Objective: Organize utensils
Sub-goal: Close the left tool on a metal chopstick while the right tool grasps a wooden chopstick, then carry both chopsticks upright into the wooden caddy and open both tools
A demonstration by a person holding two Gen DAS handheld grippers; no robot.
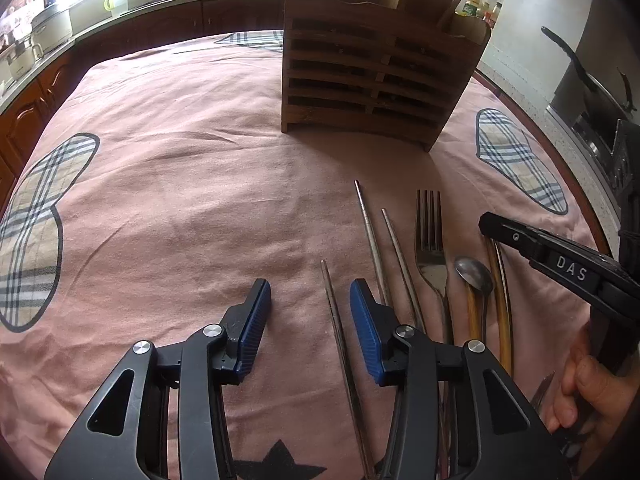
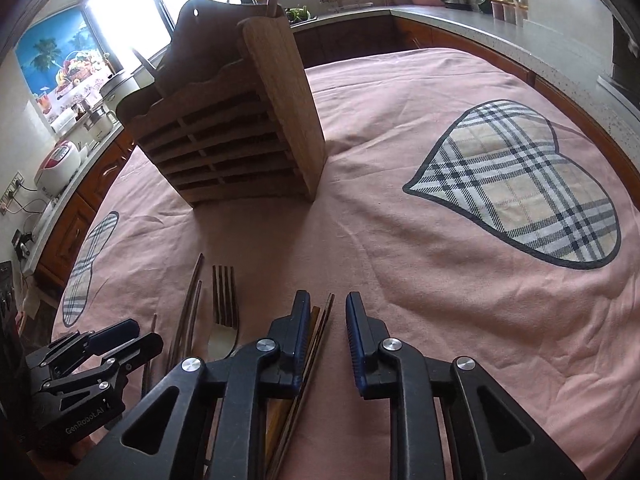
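On the pink cloth lies a row of utensils: metal chopsticks [image 1: 368, 232], a fork [image 1: 430, 240], a spoon [image 1: 474, 274] and wooden chopsticks [image 1: 502, 300]. My left gripper [image 1: 310, 300] is low over the cloth and straddles one metal chopstick [image 1: 332, 304], which lies nearer the right pad; neither pad touches it. My right gripper [image 2: 328, 312] straddles the wooden chopsticks [image 2: 322, 324]. They lie against its left pad, with a gap to the right pad. A slatted wooden utensil holder [image 1: 360, 72] stands upright behind, with several handles in it. The right gripper [image 1: 490, 226] shows from the side.
The cloth [image 2: 400, 240] has plaid heart patches [image 2: 516, 184]. The holder [image 2: 224, 136] stands close ahead of both grippers. The left gripper [image 2: 136, 338] is at the lower left beside the fork [image 2: 224, 308]. Kitchen counters [image 2: 500, 28] ring the table. A person's hand [image 1: 588, 392] holds the right tool.
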